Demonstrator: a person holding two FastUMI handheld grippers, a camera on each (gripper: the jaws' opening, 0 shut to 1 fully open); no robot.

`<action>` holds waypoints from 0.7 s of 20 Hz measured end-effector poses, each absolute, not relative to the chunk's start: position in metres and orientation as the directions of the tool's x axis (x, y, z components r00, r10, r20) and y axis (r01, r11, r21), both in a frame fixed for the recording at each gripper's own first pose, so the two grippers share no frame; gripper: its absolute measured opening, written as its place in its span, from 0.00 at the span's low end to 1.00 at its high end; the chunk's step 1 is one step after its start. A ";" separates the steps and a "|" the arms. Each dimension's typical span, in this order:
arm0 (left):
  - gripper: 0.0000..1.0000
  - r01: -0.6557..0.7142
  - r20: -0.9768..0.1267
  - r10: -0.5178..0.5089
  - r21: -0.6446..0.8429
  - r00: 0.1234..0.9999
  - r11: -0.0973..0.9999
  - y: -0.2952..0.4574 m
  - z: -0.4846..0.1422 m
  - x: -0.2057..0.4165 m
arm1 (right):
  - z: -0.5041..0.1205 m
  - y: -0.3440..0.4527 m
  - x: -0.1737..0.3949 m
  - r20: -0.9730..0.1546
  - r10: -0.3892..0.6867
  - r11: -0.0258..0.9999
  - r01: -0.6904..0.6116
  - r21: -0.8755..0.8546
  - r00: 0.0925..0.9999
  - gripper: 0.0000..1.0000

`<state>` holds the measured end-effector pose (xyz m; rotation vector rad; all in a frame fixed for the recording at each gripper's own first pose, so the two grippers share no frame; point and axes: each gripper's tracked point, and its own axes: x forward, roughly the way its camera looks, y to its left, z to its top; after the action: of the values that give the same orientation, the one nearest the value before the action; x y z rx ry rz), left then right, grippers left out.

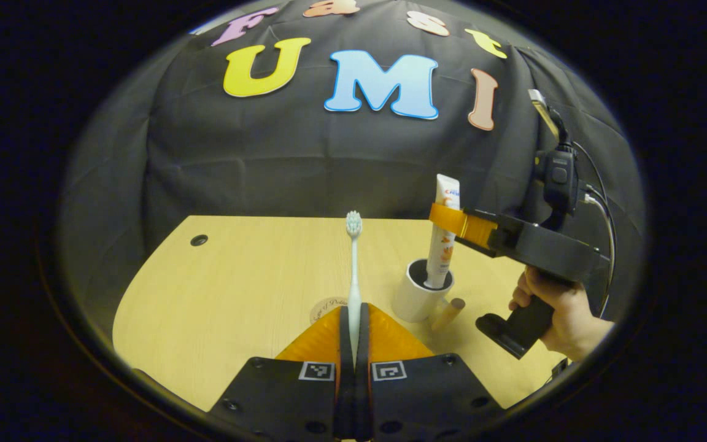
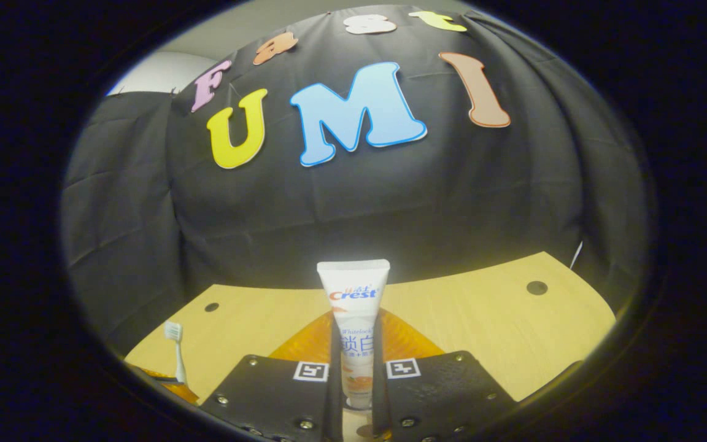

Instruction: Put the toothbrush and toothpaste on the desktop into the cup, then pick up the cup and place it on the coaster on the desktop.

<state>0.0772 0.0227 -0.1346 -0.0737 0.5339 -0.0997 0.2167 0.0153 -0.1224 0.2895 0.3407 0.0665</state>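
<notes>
The white plastic toothpaste tube [image 1: 443,239] stands upright with its bottom end down inside the white round cup [image 1: 418,299], the right gripper [image 1: 445,216] clenched on it. Just left of the cup, the left gripper [image 1: 354,325] pinches the pale slim toothbrush [image 1: 353,270] upright, bristles up. The round printed coaster [image 1: 324,307] lies flat on the light wooden desktop [image 1: 237,288], also left of the cup.
</notes>
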 end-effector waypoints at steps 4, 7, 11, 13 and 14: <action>0.08 0.075 -0.516 -0.118 -0.102 0.848 0.992 0.021 -0.138 0.077 | -0.144 0.018 0.214 -0.375 0.116 0.971 -0.027 0.236 0.920 0.21; 0.08 0.073 -0.522 -0.122 -0.113 0.844 0.991 0.019 -0.141 0.078 | -0.161 0.021 0.209 -0.424 0.127 0.980 -0.047 0.195 0.897 0.23; 0.08 0.069 -0.529 -0.120 -0.116 0.840 0.991 0.019 -0.142 0.079 | -0.176 0.028 0.202 -0.465 0.145 0.984 -0.077 0.162 0.873 0.26; 0.08 0.067 -0.532 -0.119 -0.116 0.838 0.991 0.020 -0.143 0.081 | -0.179 0.031 0.200 -0.473 0.147 0.986 -0.088 0.145 0.869 0.27; 0.08 0.065 -0.535 -0.117 -0.116 0.837 0.991 0.020 -0.144 0.080 | -0.181 0.030 0.199 -0.479 0.145 0.986 -0.090 0.137 0.866 0.27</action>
<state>0.0799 0.0203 -0.1443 -0.0940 0.5719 -0.0967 0.1990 0.0299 -0.1810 0.1118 0.5093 0.1232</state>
